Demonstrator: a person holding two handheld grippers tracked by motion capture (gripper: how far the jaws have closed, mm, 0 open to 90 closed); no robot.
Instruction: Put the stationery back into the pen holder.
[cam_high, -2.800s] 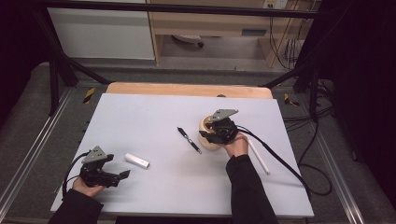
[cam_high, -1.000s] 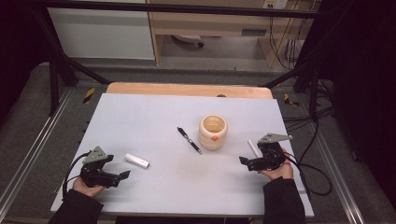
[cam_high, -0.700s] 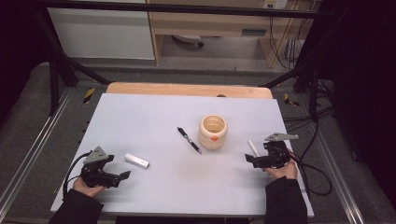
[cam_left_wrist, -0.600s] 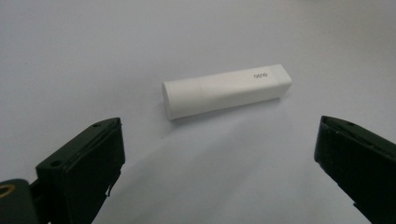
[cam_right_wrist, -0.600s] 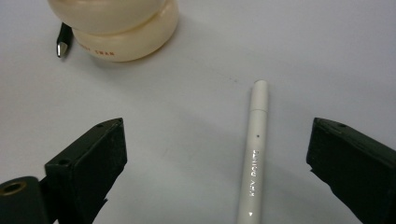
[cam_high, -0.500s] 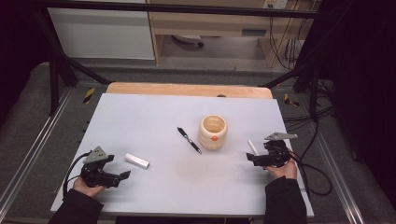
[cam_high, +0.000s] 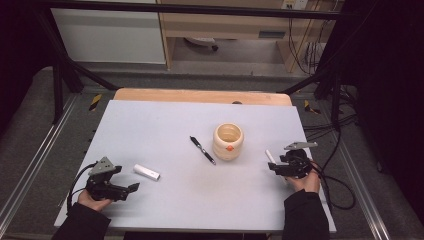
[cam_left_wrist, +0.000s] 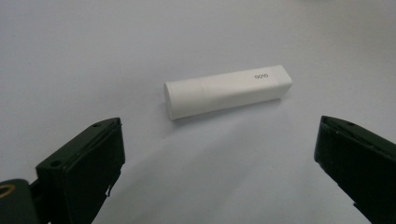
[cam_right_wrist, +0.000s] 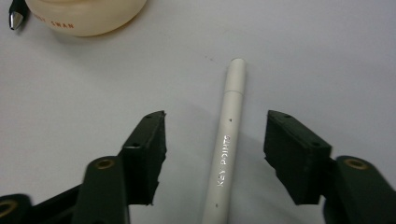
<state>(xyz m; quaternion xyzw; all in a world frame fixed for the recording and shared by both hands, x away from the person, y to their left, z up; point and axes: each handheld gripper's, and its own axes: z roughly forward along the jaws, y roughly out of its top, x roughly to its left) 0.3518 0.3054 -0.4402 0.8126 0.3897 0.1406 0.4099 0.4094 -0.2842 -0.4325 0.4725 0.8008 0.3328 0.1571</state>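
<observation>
A white pen (cam_right_wrist: 226, 154) lies on the table between the jaws of my right gripper (cam_right_wrist: 215, 156); the jaws have just been closing, and a gap shows on each side of the pen. From above, this right gripper (cam_high: 276, 167) sits at the table's right with the white pen (cam_high: 270, 156) poking out toward the cream cup (cam_high: 228, 141). A black pen (cam_high: 202, 149) lies left of the cup. My left gripper (cam_high: 131, 188) rests open at the front left, with a short white stick (cam_left_wrist: 227, 90) lying just beyond its jaws (cam_high: 146, 172).
The cream cup (cam_right_wrist: 84, 16) and the black pen's tip (cam_right_wrist: 16, 14) lie ahead and to the left in the right gripper view. A wooden board edge (cam_high: 200, 96) runs along the table's far side. Cables (cam_high: 335, 180) trail off the right edge.
My right gripper left the cup, moved to the right side of the table and dropped down over the white pen. Its jaws narrowed around the pen. The left gripper stayed put.
</observation>
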